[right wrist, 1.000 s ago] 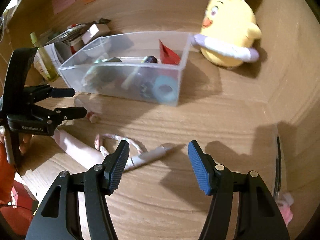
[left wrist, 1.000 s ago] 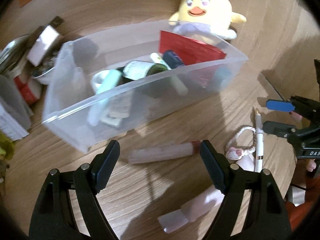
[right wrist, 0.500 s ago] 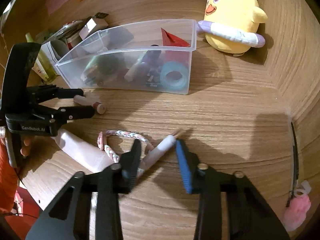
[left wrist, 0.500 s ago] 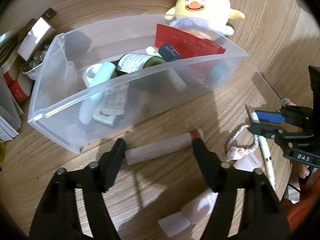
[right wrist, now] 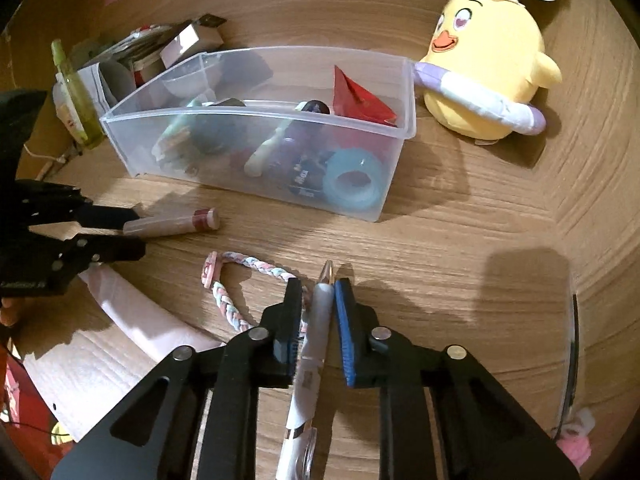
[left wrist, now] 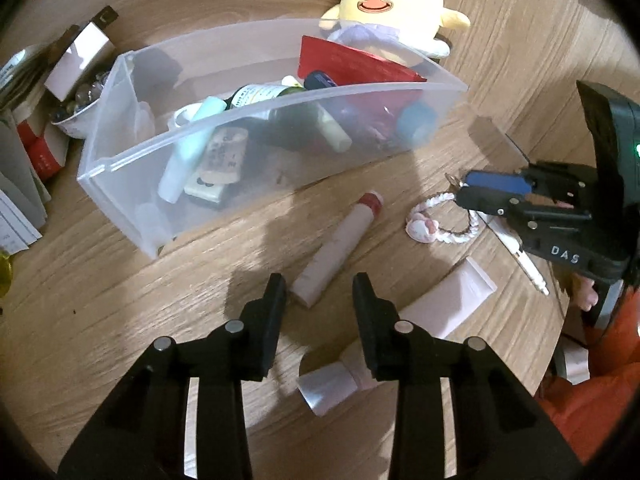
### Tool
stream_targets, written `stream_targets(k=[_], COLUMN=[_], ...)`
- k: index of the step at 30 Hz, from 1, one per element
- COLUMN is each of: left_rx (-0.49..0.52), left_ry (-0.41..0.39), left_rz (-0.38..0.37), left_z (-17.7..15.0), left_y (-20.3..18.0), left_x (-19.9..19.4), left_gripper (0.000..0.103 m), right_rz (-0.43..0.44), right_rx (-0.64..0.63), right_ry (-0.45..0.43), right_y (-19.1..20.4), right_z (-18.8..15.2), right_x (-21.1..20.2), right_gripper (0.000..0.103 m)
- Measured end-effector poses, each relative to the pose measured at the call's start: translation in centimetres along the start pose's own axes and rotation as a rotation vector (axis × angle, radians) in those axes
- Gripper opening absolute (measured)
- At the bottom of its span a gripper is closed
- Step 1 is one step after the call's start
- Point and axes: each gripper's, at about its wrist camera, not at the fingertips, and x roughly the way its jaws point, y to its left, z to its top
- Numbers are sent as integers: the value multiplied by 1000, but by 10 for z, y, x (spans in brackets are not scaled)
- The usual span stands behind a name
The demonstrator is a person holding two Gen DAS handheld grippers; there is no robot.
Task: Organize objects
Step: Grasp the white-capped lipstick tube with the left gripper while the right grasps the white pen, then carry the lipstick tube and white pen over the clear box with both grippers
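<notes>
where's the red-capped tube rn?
The red-capped tube lies on the wooden table just in front of the clear plastic bin, its uncapped end between the left tool's fingers, the braided bracelet to its right.

In the right wrist view, bare wooden table fills the middle and right, with lots of room to pass. The clear plastic bin blocks the upper middle. The yellow chick plush toy sits at upper right. A braided bracelet and pink tube crowd the lower left.
</notes>
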Motion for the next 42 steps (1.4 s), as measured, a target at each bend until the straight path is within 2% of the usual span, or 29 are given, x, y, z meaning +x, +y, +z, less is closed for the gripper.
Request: stream_targets(k=[2,3,9,12,13,14,15,16,17,22,27,34,42], left_rx=[7,14,81,94,91,87,83,81,80,77,53,-20,-64], left_ry=[-10,-11,23,9,7,2,-5,-8,-9,-28,-71,-149,-241], left_rz=[5,7,-3,2,-6,-10,-5,2,7,32,48,53,59], left_z=[2,4,18,22,23,22,22,21,20,13,9,8,12], left_y=[0,0,-13,-17,-19,-18,-17,-17,-17,-19,-17,-10,-12], left_x=[-2,-2,18,21,22,21,21,21,20,15,2,-21,-52], left_gripper=[34,35,35,34,34,33,29,19,15,14,14,14,14], right_rz=[8,7,-36,-42,-56,-65,-72,-83,-84,-117,-112,-78,-60], right_rx=[29,37,39,47,53,58,61,59,57,41,55,62,46], right_ry=[-20,-29,-9,16,18,20,12,9,9,-14,-63,-148,-224], right_y=[-6,-8,-3,-1,0,-1,0,0,0,5,3,4,9], right_z=[-2,-3,-20,-28,-30,-33,-35,-36,-36,-38,-34,-17,6], right_x=[-8,-11,-23,-21,-19,-18,-18,-18,-18,-21,-34,-60,-70], right_gripper=[41,43,43,43,38,27,25,20,11,10,10,10,10])
